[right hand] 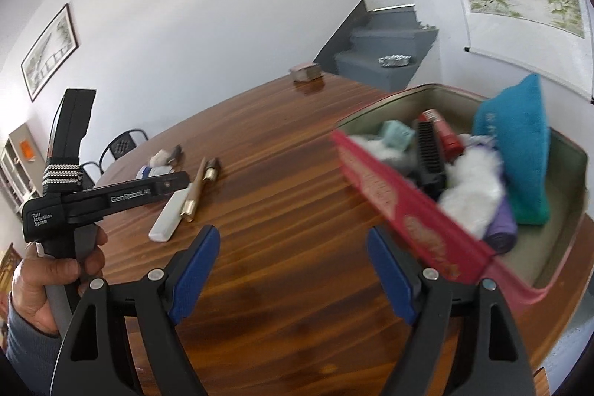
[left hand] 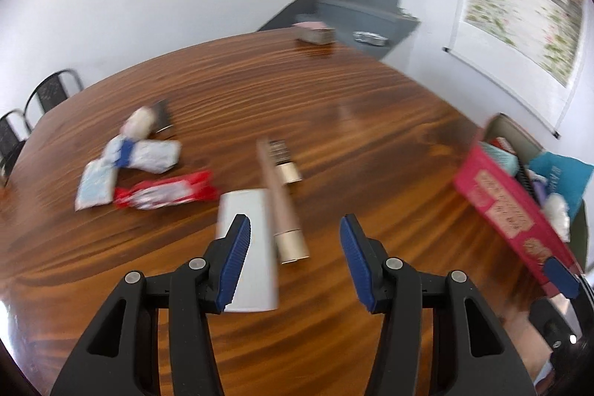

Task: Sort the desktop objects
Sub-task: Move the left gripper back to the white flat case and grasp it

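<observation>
Blue-padded and spread wide with nothing between them, the left gripper (left hand: 293, 229) hangs just above a white case (left hand: 252, 247) and a slim tan pen (left hand: 280, 206) — both lie side by side ahead of its left jaw, long axes running away from the camera. Its fellow, the right gripper (right hand: 293, 247), is equally open and empty beside the red box (right hand: 427, 221), well apart from them — so the left looks nearer, needing a small shift leftward.
</observation>
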{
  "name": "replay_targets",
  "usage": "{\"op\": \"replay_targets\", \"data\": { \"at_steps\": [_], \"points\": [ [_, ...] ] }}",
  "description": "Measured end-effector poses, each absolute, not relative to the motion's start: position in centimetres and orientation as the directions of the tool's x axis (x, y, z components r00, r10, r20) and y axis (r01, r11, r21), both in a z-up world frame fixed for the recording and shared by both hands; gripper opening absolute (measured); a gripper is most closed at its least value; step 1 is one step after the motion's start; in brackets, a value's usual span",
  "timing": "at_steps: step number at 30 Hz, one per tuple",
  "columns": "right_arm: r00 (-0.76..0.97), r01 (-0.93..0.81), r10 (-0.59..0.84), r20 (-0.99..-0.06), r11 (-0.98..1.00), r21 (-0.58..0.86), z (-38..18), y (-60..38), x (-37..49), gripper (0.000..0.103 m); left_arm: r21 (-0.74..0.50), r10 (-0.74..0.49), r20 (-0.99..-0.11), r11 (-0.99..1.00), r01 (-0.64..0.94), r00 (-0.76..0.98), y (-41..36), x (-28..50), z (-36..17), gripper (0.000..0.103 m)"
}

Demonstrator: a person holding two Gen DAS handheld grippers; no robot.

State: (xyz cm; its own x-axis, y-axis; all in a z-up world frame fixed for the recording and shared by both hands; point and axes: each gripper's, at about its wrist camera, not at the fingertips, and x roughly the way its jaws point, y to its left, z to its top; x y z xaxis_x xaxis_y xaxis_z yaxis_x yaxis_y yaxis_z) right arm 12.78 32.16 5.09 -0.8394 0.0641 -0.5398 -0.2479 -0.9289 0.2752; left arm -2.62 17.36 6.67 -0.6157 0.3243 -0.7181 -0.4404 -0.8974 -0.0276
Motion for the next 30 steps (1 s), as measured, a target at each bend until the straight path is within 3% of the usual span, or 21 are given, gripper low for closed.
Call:
{"op": "replay_targets", "data": {
  "at_steps": [7,30],
  "points": [
    [-0.830,-0.232,0.048,-0.555,-0.936,0.266,4.8,30.7,12.1,0.085,-0.028,0.270,-0.744,-0.927,-0.375,-0.611,14.2,-4.2,5.1,0.054],
    [-0.816,-0.217,0.017,-0.578,-0.936,0.278,4.4,30.4,11.2,0.085,0.011,0.262,-0.773,-0.905,-0.425,-0.578,16.1,-4.4,3.0,0.058]
  ]
}}
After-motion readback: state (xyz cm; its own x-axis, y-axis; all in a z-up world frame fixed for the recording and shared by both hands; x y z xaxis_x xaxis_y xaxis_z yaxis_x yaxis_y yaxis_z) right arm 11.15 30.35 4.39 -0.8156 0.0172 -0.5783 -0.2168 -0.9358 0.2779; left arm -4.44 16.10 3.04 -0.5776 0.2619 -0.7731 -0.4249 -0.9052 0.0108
